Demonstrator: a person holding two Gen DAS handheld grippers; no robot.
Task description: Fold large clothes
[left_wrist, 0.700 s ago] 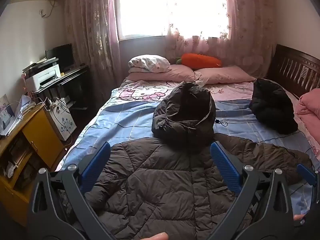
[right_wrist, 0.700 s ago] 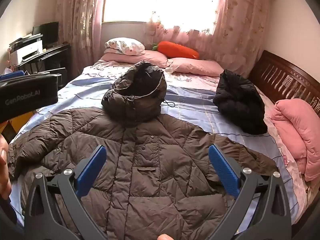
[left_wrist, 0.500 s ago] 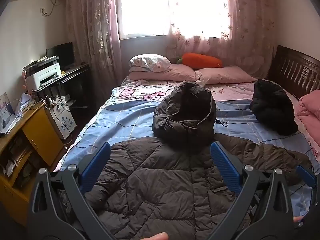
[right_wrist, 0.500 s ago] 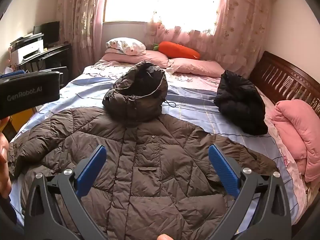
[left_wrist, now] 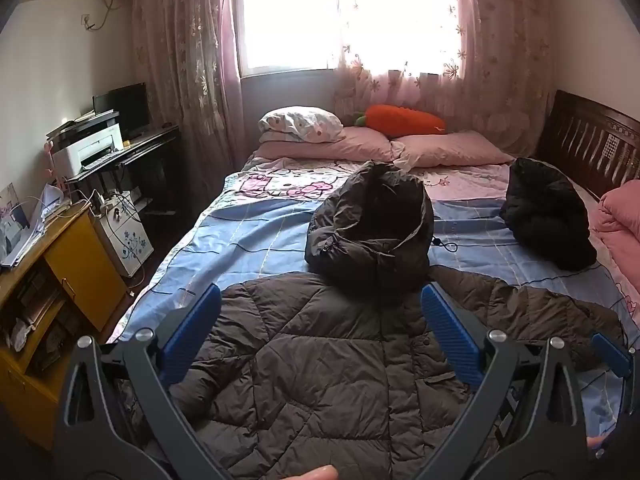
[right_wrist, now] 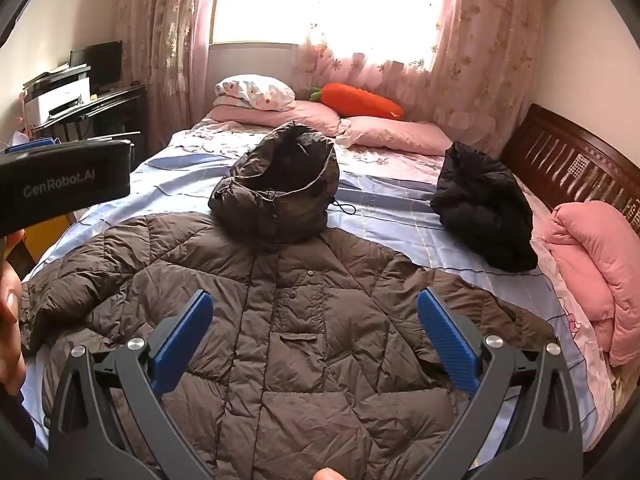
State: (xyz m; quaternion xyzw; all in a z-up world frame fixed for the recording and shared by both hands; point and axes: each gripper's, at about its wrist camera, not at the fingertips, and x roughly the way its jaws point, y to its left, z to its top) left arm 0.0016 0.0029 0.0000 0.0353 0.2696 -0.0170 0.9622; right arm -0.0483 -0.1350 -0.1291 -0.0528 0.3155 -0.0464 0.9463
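Observation:
A large brown quilted hooded coat (right_wrist: pixel 304 344) lies front up and spread flat on the bed, sleeves out to both sides, hood (right_wrist: pixel 280 192) standing up toward the pillows. It also shows in the left wrist view (left_wrist: pixel 320 372). My left gripper (left_wrist: pixel 320 332) is open and empty, above the coat's left half. My right gripper (right_wrist: pixel 308 332) is open and empty, above the coat's chest. The left gripper's body (right_wrist: pixel 64 184) shows at the left edge of the right wrist view.
A black bundled jacket (right_wrist: pixel 484 208) lies on the bed (right_wrist: pixel 400 208) at right. A pink quilt (right_wrist: pixel 596 264) sits by the wooden bed frame (right_wrist: pixel 580 164). Pillows (left_wrist: pixel 360 144) and a carrot plush (left_wrist: pixel 400 120) are at the far end. A yellow cabinet (left_wrist: pixel 76 264) and desk stand left.
Both grippers have drifted slightly; the views have shifted a little. The coat has not moved and both grippers stay open.

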